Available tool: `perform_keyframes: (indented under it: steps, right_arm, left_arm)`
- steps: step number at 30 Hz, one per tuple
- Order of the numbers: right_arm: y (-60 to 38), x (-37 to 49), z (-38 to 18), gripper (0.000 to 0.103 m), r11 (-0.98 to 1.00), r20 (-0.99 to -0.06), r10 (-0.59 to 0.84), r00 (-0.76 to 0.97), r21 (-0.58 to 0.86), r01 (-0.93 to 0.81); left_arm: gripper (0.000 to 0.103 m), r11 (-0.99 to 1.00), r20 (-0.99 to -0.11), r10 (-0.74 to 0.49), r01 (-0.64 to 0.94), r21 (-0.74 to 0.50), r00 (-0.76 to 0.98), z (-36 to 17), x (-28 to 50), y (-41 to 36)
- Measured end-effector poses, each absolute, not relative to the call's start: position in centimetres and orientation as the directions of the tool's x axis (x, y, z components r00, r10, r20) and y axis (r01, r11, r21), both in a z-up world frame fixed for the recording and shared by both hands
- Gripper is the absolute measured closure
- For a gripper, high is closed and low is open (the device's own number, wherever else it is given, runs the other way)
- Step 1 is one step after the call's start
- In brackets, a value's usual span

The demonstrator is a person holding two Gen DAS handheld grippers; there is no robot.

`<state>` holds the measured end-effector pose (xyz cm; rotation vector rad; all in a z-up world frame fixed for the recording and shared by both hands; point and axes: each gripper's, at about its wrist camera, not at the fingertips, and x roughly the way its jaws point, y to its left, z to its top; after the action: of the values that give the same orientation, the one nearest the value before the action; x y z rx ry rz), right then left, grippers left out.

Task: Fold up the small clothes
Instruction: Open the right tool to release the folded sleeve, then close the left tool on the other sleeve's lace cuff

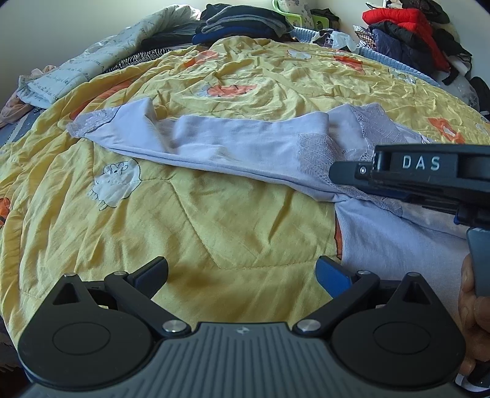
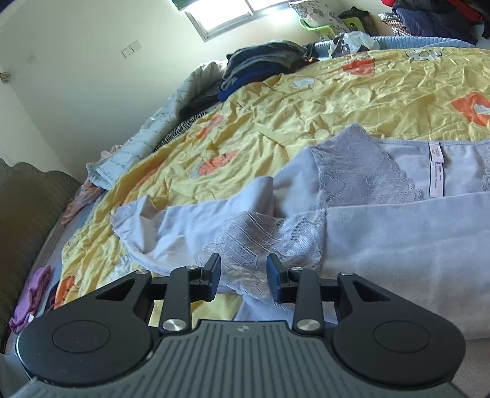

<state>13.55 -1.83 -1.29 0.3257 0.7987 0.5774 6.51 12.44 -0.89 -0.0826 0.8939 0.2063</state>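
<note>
Left gripper [image 1: 242, 272]: jaws wide, nothing between them, over bare yellow quilt [image 1: 214, 220]. Right gripper [image 2: 243, 275]: jaws narrowly parted, lace edge of lavender garment [image 2: 382, 232] lying between, pads not pressing it. Garment spread on quilt, at 1 o'clock from the left gripper. Dark folded clothes [image 1: 242, 21] at 12 o'clock.

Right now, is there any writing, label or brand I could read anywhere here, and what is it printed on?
"DAS": white letters on the side of the right gripper, seen from the left wrist view.
Garment tag on the lilac underwear: printed lines, too small to read.
Pale quilted blanket at the bed's far edge: script-like print, too blurred to read.
Small emblem on the left gripper body: a mark, not letters.
Nothing else is legible.
</note>
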Motion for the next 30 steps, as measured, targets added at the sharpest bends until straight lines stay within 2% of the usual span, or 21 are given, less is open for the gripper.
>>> perform_keyframes:
  steps: [6, 11, 14, 22, 30]
  right_arm:
    - [-2.4, 13.0, -0.9, 0.066, 0.789, -0.551, 0.608, 0.571, 0.501, -0.356]
    - [-2.5, 12.9, -1.3, 0.066, 0.797, -0.569, 0.599, 0.563, 0.493, -0.350]
    - [-2.8, 12.3, -1.0, 0.066, 0.798, -0.555, 0.596, 0.580, 0.489, -0.352]
    - [-3.6, 9.4, 0.5, 0.065, 0.834, -0.524, 0.549, 0.651, 0.396, -0.385]
    - [-4.8, 6.4, 0.8, 0.057, 0.890, -0.510, 0.455, 0.730, 0.264, -0.371]
  left_arm:
    - [0.000, 0.977, -0.782, 0.146, -0.214, 0.017, 0.606, -0.9, 6.5, 12.5]
    - [0.000, 0.976, -0.778, 0.150, -0.217, 0.018, 0.610, -0.7, 6.4, 12.5]
    - [0.000, 0.964, -0.765, 0.177, -0.266, 0.007, 0.619, -0.5, 6.2, 13.4]
    - [0.000, 0.919, -0.753, 0.216, -0.390, -0.059, 0.621, 0.2, 6.9, 19.4]
    - [0.000, 0.869, -0.737, 0.257, -0.484, -0.107, 0.625, 0.3, 8.3, 25.6]
